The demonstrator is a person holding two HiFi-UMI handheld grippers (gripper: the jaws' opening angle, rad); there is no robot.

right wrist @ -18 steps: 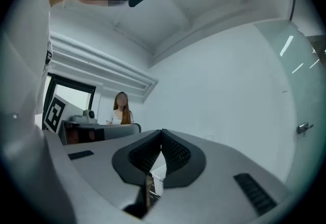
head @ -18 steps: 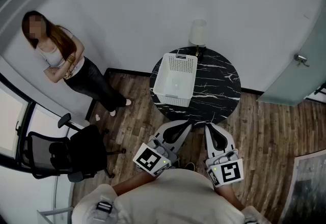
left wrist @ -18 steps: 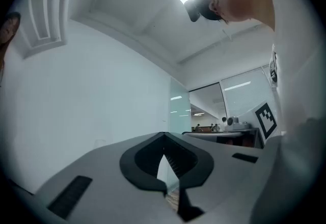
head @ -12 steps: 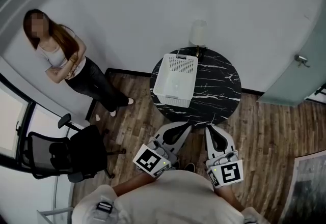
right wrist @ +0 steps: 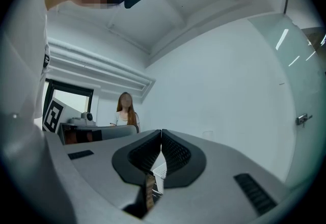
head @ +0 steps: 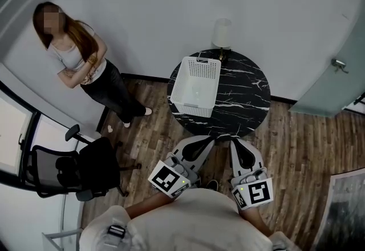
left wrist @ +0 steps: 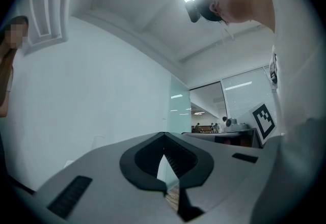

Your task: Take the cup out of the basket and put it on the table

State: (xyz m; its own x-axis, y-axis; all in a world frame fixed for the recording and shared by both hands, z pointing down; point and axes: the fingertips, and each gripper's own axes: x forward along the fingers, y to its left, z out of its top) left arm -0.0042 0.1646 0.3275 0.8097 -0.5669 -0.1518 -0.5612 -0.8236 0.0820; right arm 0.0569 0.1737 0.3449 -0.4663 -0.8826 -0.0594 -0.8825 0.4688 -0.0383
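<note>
Since the earlier frames, the bystander [head: 80,67] has shifted slightly to the right in the head view. The basket and both hand-held grippers keep their positions.

1. Left hand-held gripper [head: 204,141]: held in front of the operator's torso, short of the near edge of the desk [head: 242,98] and pointing toward it. The left gripper view shows its jaws together at the tips [left wrist: 163,139], with nothing between them.
2. Right hand-held gripper [head: 238,142]: beside the left one, also short of the near edge of the desk. The right gripper view shows its jaws closed tip to tip [right wrist: 161,134], with nothing held.
3. Desk: round, with a black marbled top, standing on a wood floor [head: 302,141].
4. Basket [head: 192,109]: white and perforated, on the left part of the desk, running from the near edge toward the far edge.
5. Cup [head: 197,93]: inside the basket on its floor, visible only faintly as a pale round shape.
6. Lamp [head: 221,33]: at the far edge of the desk, just beyond the basket.
7. Office chair [head: 85,170]: black, on the floor well to the left of the desk.
8. Bystander: stands with arms folded against the wall, well apart from the desk.
</note>
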